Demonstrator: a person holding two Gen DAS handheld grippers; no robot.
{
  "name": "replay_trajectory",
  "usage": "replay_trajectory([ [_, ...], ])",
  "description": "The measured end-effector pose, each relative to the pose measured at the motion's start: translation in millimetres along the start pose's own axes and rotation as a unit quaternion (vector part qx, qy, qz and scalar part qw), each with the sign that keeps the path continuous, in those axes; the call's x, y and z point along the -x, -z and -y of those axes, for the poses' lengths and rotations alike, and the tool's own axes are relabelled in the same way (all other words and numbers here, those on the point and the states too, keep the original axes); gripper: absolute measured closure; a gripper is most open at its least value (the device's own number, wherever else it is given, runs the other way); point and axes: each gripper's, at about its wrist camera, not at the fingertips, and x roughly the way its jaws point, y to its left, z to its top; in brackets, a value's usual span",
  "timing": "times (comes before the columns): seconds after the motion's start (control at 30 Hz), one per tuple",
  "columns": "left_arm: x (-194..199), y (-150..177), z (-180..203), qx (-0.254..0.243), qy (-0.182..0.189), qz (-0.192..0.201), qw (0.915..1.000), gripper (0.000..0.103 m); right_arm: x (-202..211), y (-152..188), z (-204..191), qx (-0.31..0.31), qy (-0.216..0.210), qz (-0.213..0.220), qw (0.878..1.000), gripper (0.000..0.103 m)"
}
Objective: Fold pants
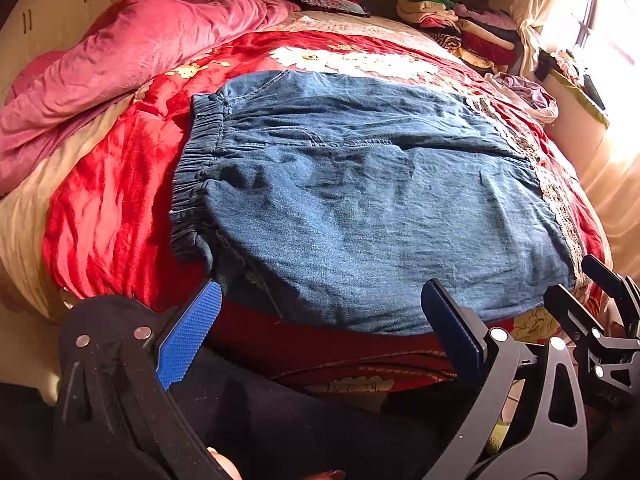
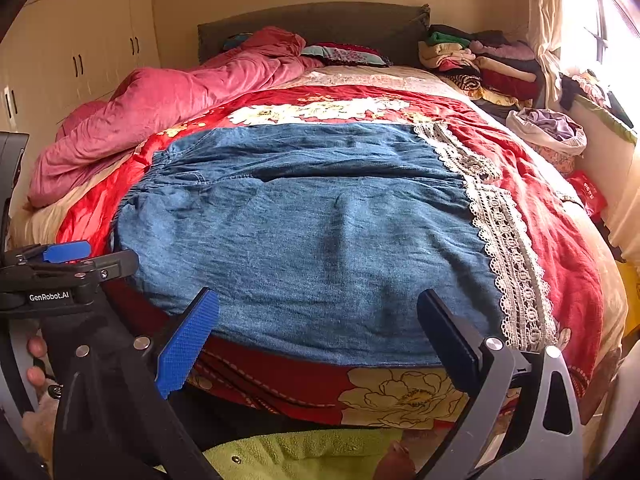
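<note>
One pants (image 2: 304, 232) flat on bedspread (image 2: 560, 240) | two grippers, left (image 1: 320, 320), right (image 2: 320, 328), fingers apart

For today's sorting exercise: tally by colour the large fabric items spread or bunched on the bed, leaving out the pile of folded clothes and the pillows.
Blue: 1, the denim pants
Pink: 1, the bunched quilt
Red floral: 1, the bedspread
Total: 3

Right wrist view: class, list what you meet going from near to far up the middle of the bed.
Red floral bedspread → blue denim pants → white flower band on the bedspread → patterned pillow → dark headboard.
</note>
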Motion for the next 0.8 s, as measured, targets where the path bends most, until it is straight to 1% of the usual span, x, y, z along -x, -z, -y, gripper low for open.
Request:
replay_trajectory([
  [0.8,1.9,-1.2,-0.4,0.000,0.000,0.001,1.0000,0.009,-0.6,1.2,0.6,-0.001,0.001,-0.001,1.000,0.004],
])
